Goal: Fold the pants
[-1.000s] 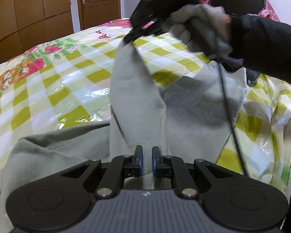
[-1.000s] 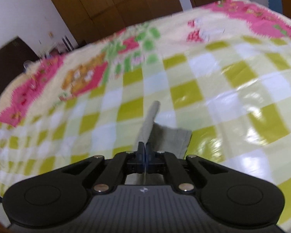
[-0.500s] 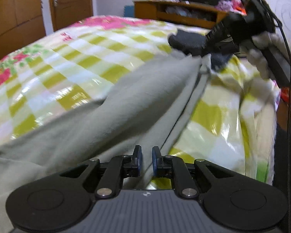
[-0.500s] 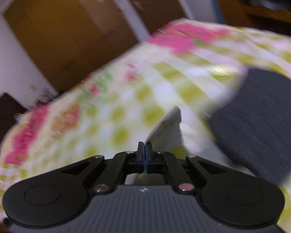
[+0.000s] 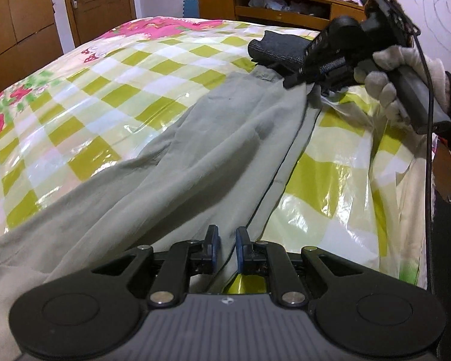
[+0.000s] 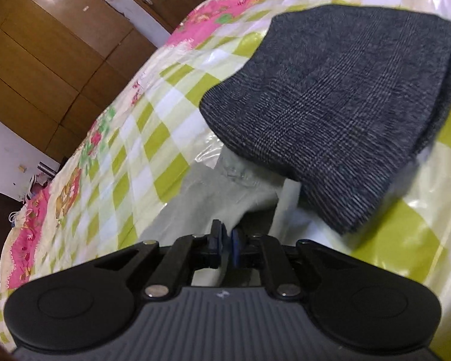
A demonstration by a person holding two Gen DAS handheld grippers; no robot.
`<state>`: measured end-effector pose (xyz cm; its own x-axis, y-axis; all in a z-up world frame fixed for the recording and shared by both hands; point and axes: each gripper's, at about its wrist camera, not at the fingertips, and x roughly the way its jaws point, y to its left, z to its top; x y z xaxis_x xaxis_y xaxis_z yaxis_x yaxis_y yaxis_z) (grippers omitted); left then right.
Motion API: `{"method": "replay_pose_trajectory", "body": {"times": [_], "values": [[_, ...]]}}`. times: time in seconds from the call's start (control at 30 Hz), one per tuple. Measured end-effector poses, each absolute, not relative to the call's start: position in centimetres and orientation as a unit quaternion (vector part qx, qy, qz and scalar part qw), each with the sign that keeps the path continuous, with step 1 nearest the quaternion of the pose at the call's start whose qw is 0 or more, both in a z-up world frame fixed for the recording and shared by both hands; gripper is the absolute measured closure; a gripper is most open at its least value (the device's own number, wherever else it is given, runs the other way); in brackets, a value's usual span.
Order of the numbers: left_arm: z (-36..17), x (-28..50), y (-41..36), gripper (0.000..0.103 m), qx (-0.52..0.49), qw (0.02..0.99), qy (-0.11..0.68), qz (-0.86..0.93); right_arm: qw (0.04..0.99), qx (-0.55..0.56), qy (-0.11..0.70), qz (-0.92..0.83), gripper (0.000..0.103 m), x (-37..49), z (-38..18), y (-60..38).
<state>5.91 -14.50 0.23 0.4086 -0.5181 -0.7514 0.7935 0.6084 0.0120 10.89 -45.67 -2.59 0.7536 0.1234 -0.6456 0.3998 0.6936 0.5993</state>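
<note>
Bed (image 5: 105, 96) bears one grey pants (image 5: 201, 156); one dark folded garment (image 6: 339, 96).

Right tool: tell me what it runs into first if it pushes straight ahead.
The right tool, its jaws opening, would first meet the grey-green pants lying just ahead. The folded dark grey garment probably comes next, though depth is hard to judge.
</note>
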Motion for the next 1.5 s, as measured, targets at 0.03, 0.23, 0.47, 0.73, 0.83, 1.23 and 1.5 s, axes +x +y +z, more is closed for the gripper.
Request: {"method": "replay_pose_trajectory", "body": {"times": [0.03, 0.23, 0.47, 0.73, 0.83, 1.23, 1.5], "values": [[0.4, 5.9, -14.7, 0.077, 0.188, 0.818, 0.365, -0.403, 0.855, 0.386, 0.336, -0.087, 0.100, 11.0, -2.5, -45.8], [0.2, 5.7, -15.9, 0.073, 0.199, 0.811, 0.360, -0.415, 0.897, 0.359, 0.248, -0.074, 0.101, 7.6, 0.9, -45.6], [-0.2, 5.9, -16.1, 0.072, 0.201, 0.809, 0.368, -0.411, 0.861, 0.394, 0.304, -0.105, 0.095, 8.2, -3.3, -47.2], [-0.3, 5.7, -16.2, 0.071, 0.204, 0.810, 0.365, -0.412, 0.857, 0.402, 0.297, -0.125, 0.089, 5.4, -2.7, -47.8], [-0.2, 5.5, -16.0, 0.071, 0.206, 0.808, 0.365, -0.414, 0.848, 0.416, 0.305, -0.119, 0.073, 6.2, -3.1, -47.5], [2.1, 4.7, -14.8, 0.062, 0.171, 0.829, 0.331, -0.416, 0.873, 0.422, 0.238, -0.065, 0.099, 6.4, 0.6, -47.2], [0.4, 4.9, -13.1, 0.059, 0.163, 0.829, 0.361, -0.395, 0.866, 0.371, 0.305, -0.143, 0.094, 4.1, -1.6, -47.8]]}}
